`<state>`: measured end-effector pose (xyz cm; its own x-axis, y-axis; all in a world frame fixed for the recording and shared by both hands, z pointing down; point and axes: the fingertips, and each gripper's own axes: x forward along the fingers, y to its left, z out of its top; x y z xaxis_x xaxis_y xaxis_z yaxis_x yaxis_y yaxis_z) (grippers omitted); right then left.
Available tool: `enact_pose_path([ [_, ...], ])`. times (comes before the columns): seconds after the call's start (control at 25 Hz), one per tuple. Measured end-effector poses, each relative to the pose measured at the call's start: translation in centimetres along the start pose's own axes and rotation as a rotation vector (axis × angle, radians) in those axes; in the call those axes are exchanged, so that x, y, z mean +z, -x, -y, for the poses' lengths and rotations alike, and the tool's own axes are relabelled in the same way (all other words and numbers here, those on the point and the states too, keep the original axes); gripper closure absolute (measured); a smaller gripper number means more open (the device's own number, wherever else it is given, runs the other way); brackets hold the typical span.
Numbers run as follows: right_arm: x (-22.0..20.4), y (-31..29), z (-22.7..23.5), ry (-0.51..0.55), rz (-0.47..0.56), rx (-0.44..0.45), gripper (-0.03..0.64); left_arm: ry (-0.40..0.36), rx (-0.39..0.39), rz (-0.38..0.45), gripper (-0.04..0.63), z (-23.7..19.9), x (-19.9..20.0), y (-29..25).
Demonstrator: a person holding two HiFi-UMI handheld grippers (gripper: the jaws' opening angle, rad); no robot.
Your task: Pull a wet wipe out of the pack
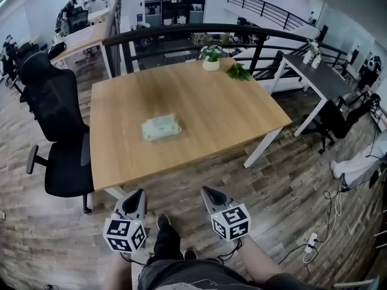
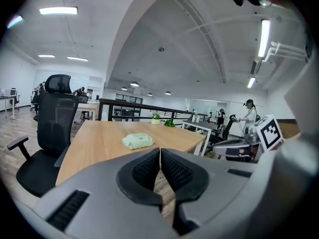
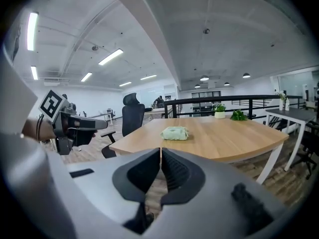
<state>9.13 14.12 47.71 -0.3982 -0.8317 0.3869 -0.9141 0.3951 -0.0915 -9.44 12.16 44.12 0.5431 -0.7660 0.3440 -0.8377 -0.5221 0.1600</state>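
A pale green wet wipe pack [image 1: 161, 127] lies flat near the middle of the wooden table [image 1: 230, 110]. It also shows as the pack [image 2: 138, 141] in the left gripper view and the pack [image 3: 175, 133] in the right gripper view, well ahead of the jaws. My left gripper [image 1: 135, 196] and right gripper [image 1: 211, 193] hang side by side over the floor, short of the table's near edge. Both are shut with nothing between their jaws: the left gripper [image 2: 160, 152] and the right gripper [image 3: 161, 151] show the pads closed together.
A black office chair [image 1: 57, 125] stands at the table's left side. A white plant pot [image 1: 211, 61] and a green sprig [image 1: 239, 72] sit at the far edge, before a black railing [image 1: 181, 32]. A power strip with cables [image 1: 311, 241] lies on the floor at right.
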Motion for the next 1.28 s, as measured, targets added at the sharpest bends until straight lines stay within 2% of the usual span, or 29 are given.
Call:
enact_pose_path([
  [0.4,3.7,-10.2,3.8,0.038,-0.035,-0.022,0.594,-0.006,-0.111,-0.050,0.580,-4.8,1.4,-10.3],
  [0.72,7.3,-18.2,6.6,0.041,-0.073,-0.060,0.594,-0.014,-0.158,-0.075,0.580,-9.3,3.8,-16.5],
  [1.12,7.6,-24.3,9.2,0.054,-0.138,-0.099,0.594,-0.054,-0.197,-0.092,0.578,-12.0,4.0,-22.3],
  [1.28,7.0,-25.7,10.5,0.077,-0.177,-0.079,0.594,-0.059,-0.190,-0.114,0.578,-11.8,3.6,-23.6],
])
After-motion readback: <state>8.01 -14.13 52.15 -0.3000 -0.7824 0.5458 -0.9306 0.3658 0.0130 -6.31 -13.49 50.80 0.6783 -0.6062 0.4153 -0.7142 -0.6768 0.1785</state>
